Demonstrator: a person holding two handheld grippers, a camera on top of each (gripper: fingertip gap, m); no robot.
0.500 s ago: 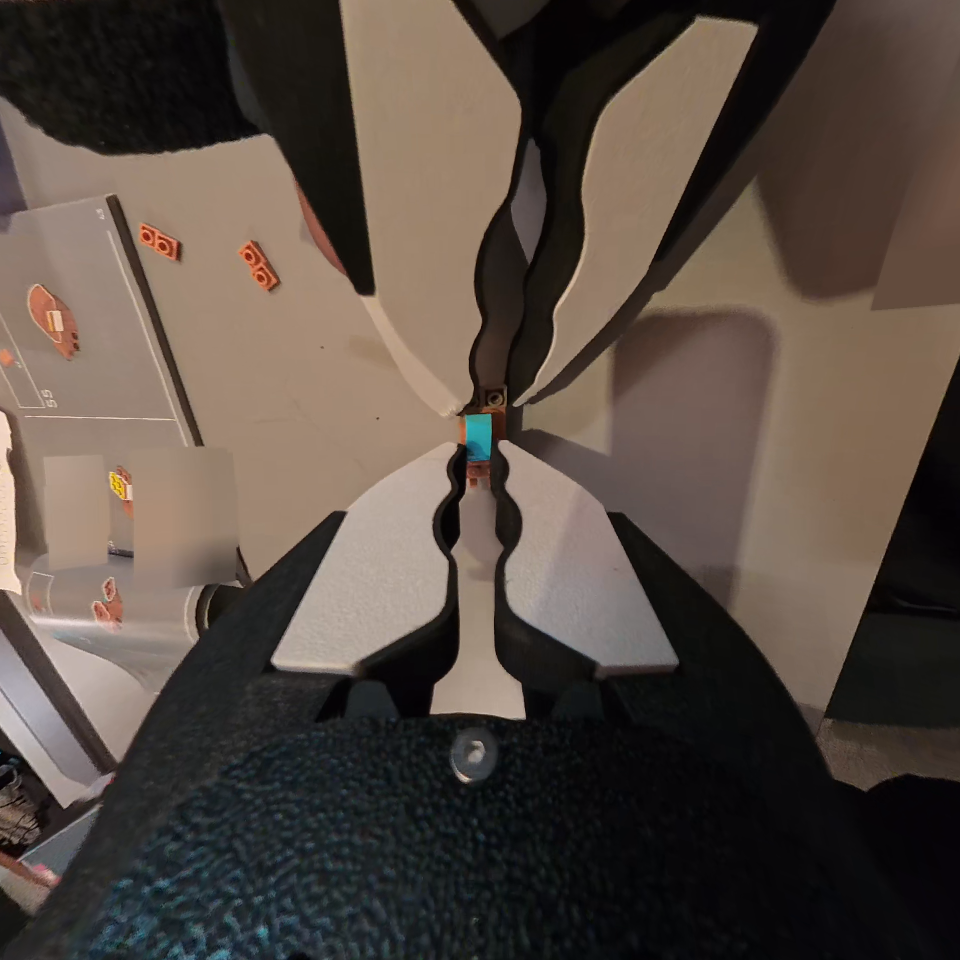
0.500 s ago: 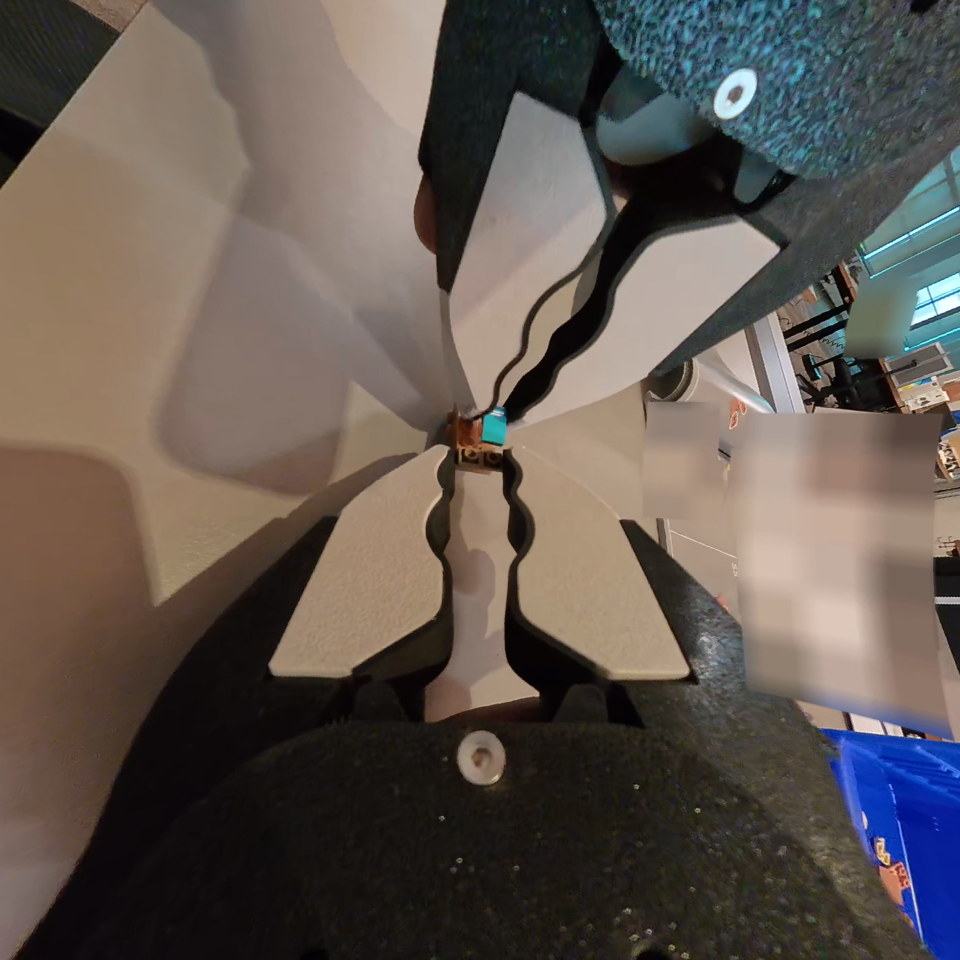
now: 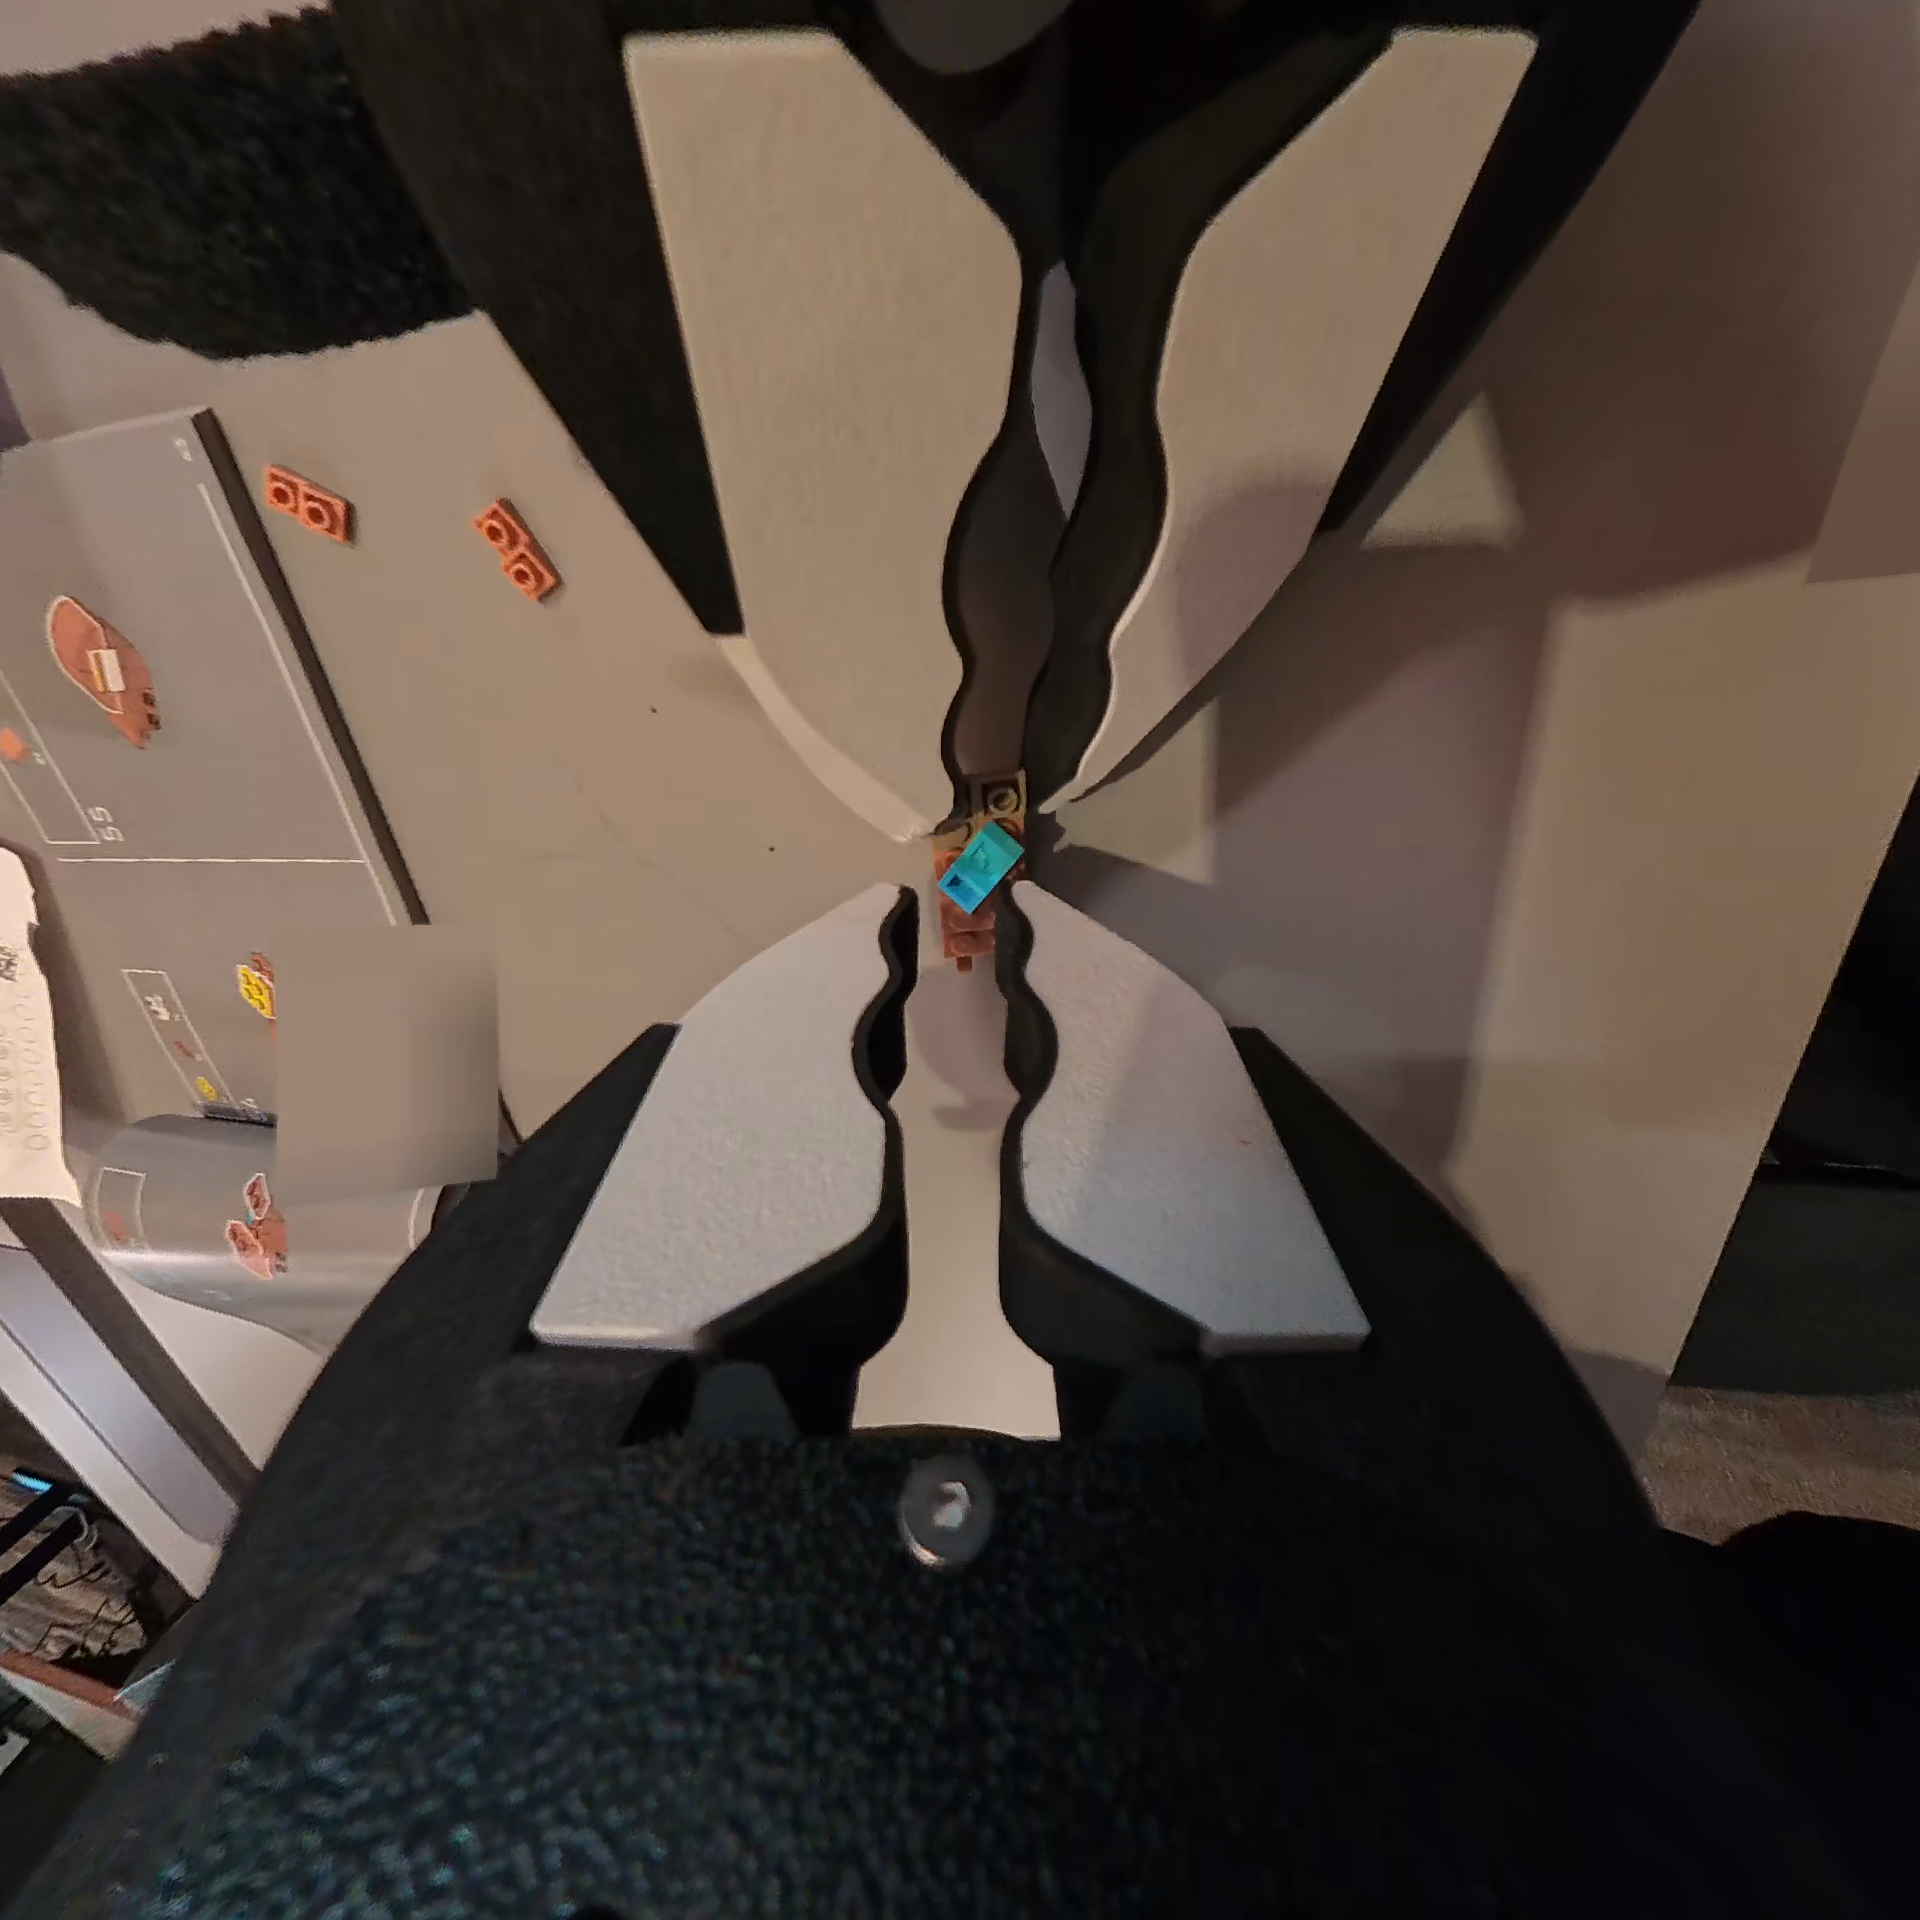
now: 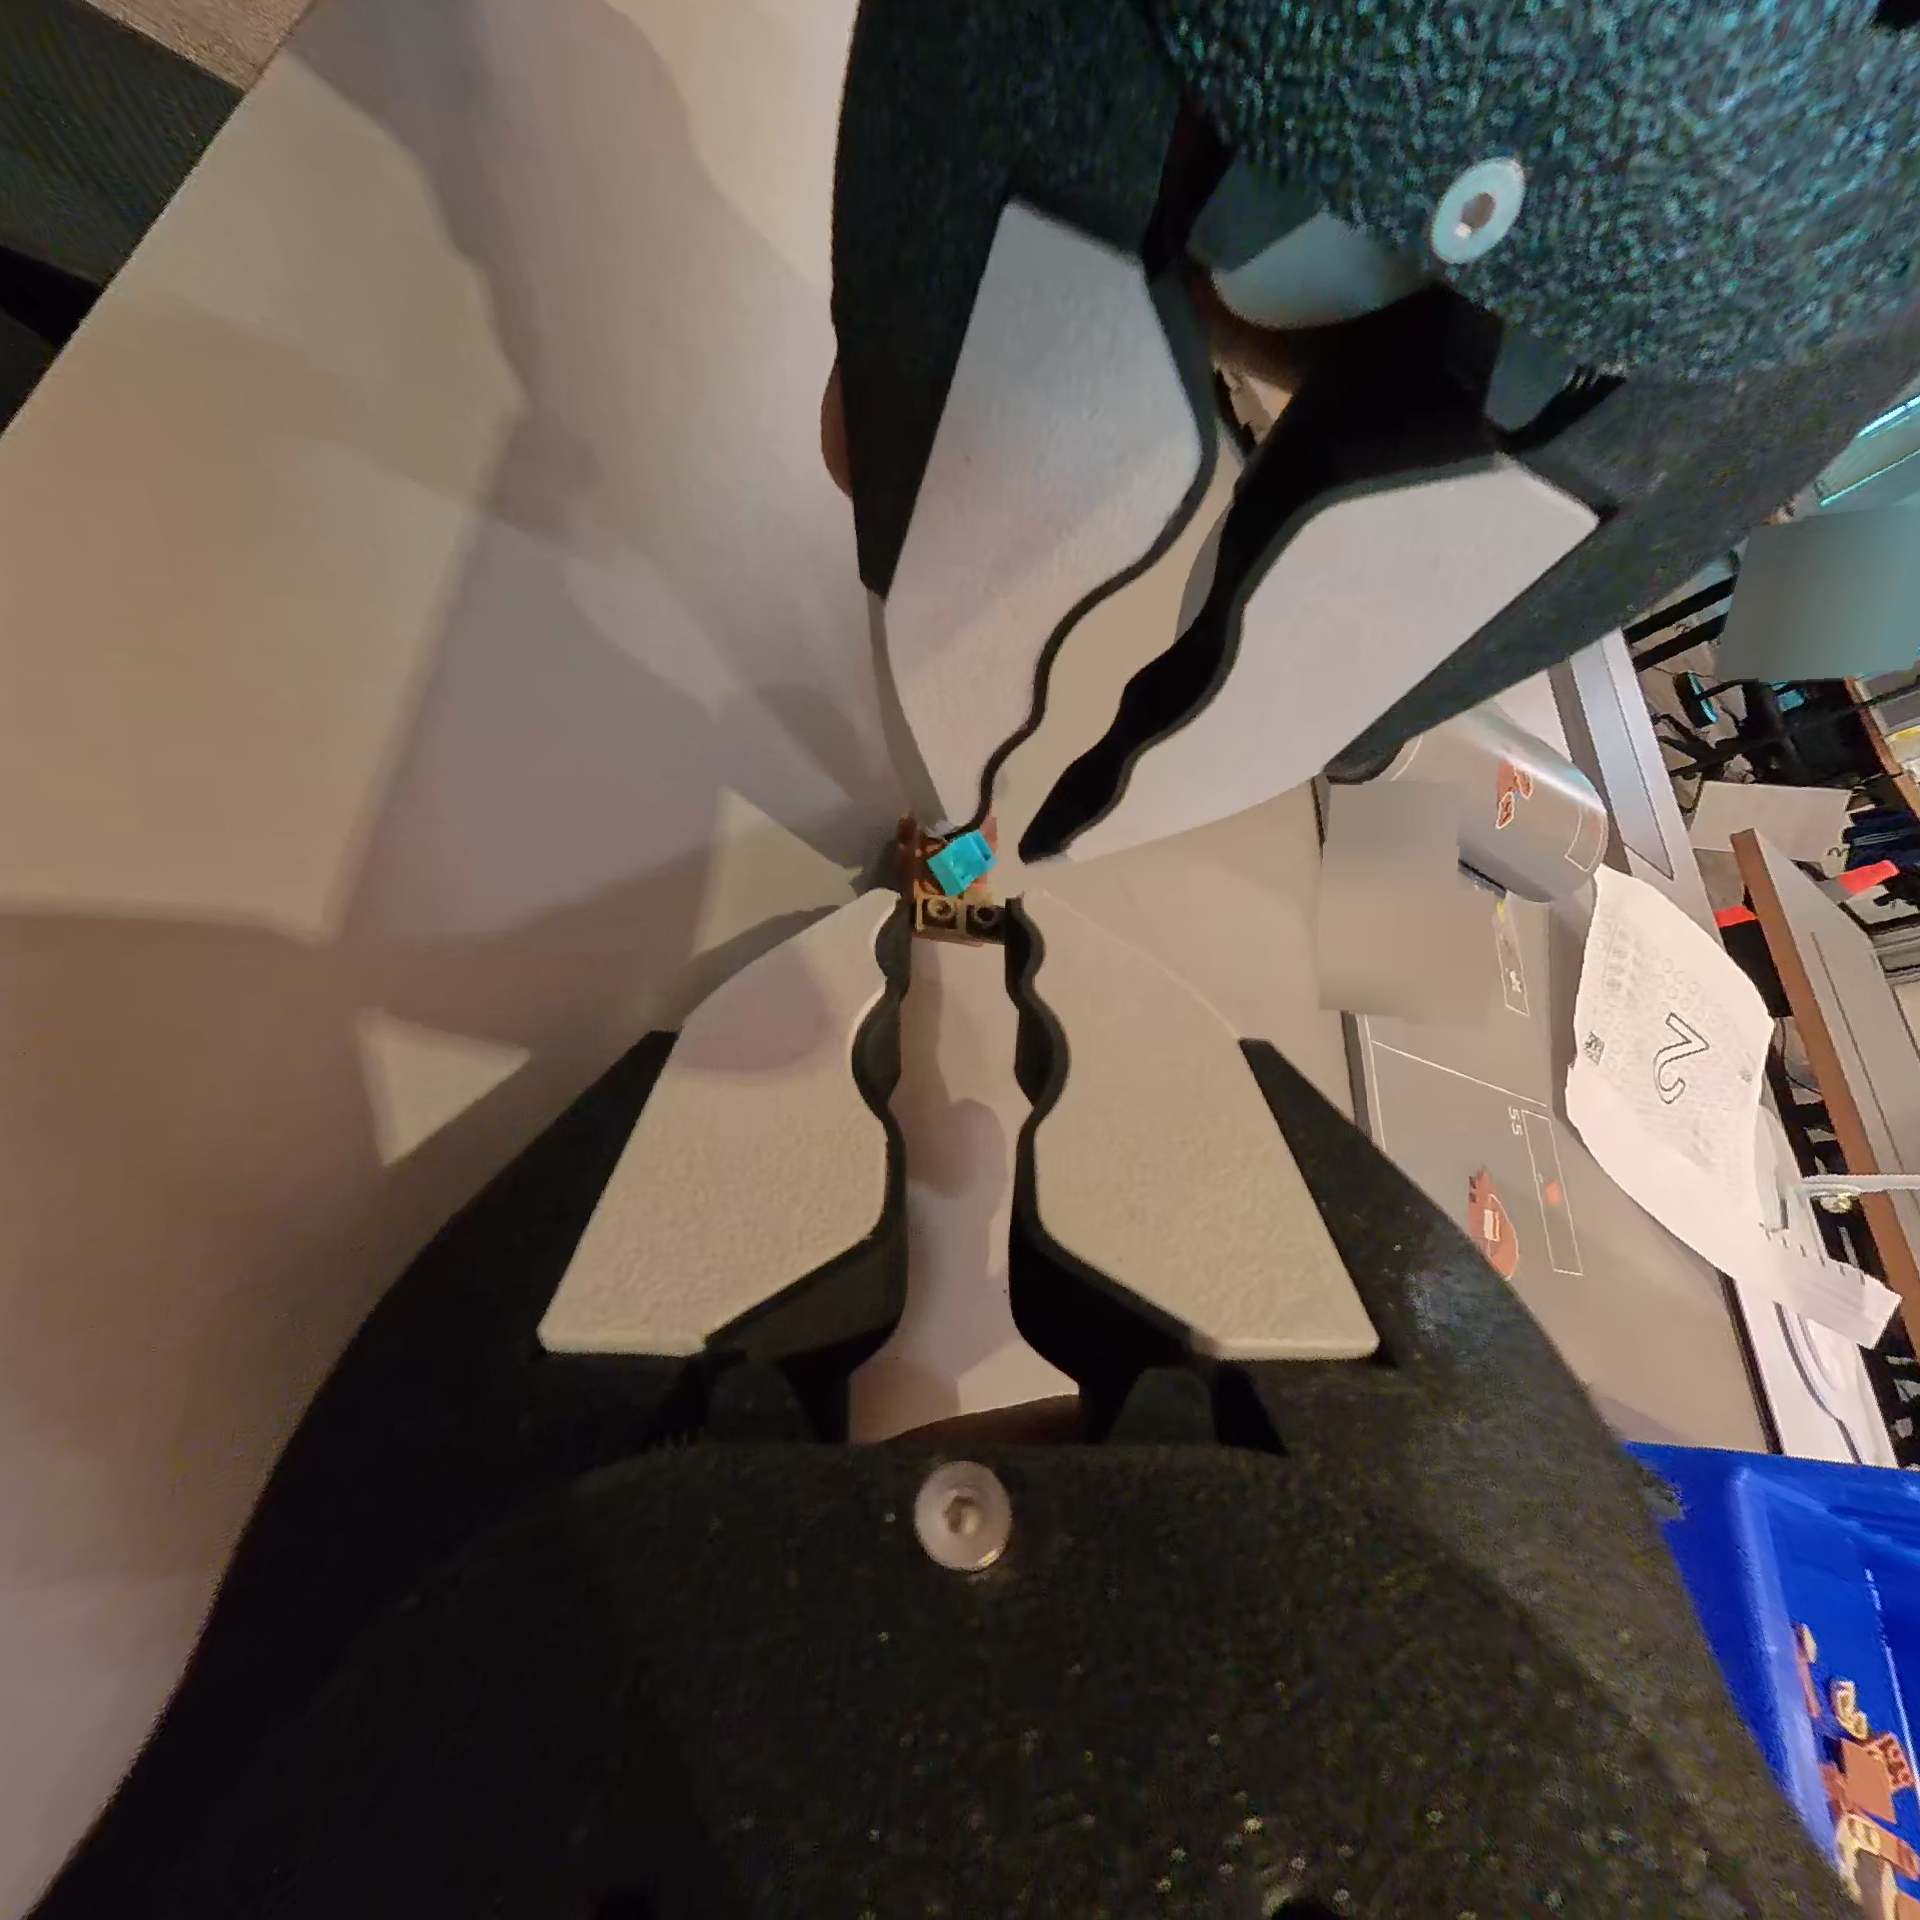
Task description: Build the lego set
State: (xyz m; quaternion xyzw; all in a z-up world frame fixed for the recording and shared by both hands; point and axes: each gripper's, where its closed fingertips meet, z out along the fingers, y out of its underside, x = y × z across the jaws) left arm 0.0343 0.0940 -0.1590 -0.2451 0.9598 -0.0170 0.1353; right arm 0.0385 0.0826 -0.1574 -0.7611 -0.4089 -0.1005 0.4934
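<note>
In the left wrist view my left gripper (image 3: 961, 899) is open around a small brown brick assembly (image 3: 966, 935). A gap shows between its left pad (image 3: 902, 914) and the bricks. A turquoise brick (image 3: 982, 864) sits tilted on the assembly. My right gripper (image 3: 987, 816) comes in from above, shut on the assembly's tan studded end (image 3: 1000, 798). In the right wrist view my right gripper (image 4: 958, 920) pinches the studded brick (image 4: 961, 917). The turquoise brick (image 4: 961, 862) lies askew just beyond it. The left gripper (image 4: 987, 836) stands above with its fingers apart.
Two orange plates (image 3: 309, 504) (image 3: 516, 551) lie on the white table (image 3: 582, 727) at the left, beside a grey instruction booklet (image 3: 156, 644). A white paper sheet (image 4: 1662, 1060) and a blue bin (image 4: 1808, 1662) of bricks are at the right. Both grippers' tips are close together, under 4 cm apart.
My left gripper's fingers have parted and let go of the turquoise brick. The brick was straight between the pads and now sits tilted on the assembly. The right gripper keeps its hold.
</note>
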